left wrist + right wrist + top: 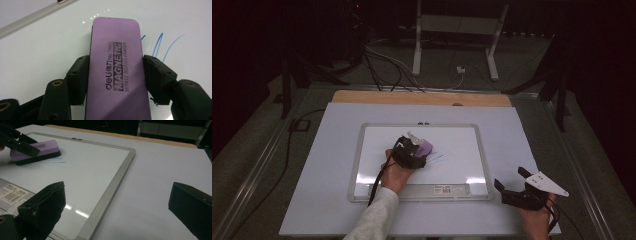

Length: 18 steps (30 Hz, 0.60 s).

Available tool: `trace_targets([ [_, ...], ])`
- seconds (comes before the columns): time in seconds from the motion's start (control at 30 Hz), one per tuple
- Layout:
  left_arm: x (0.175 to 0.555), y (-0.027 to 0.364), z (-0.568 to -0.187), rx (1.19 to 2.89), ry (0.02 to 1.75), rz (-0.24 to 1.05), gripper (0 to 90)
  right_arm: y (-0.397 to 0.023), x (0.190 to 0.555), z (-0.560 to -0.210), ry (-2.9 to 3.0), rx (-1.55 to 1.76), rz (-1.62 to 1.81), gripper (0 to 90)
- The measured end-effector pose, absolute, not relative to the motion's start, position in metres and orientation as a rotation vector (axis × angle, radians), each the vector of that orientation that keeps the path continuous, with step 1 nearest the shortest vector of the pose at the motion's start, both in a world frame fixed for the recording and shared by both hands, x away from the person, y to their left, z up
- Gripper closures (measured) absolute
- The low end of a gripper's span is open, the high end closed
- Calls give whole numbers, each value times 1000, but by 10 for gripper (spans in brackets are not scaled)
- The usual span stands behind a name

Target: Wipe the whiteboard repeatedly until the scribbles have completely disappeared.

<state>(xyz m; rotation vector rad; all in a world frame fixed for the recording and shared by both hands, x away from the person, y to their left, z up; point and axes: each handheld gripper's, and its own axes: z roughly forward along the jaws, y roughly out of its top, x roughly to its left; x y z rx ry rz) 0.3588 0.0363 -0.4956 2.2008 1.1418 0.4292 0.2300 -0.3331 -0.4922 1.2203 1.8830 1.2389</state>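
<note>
High view: left hand-held gripper [414, 145] flat on whiteboard eraser [424, 147]

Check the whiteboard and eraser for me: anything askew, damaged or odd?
Nothing stands out. The left gripper clamps the purple eraser squarely, flat on the whiteboard beside a few blue marker strokes. The whiteboard lies straight on the table; the right gripper rests open beside it.
</note>
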Motion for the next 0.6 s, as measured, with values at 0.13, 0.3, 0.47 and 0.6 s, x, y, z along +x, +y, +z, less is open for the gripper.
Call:
trace_targets([
  [0.13,371,51,-496,2151,1248,477,420,-334,230,-492,1880,1223,1240,13],
  [0.3,379,58,-497,2111,1317,499,420,-333,230,-492,1882,1222,1241,13],
  [0.47,370,46,-496,2159,1248,483,420,-332,230,-493,1889,1218,1239,13],
  [0.6,362,32,-496,2209,1116,448,420,-331,230,-492,1889,1216,1239,13],
])
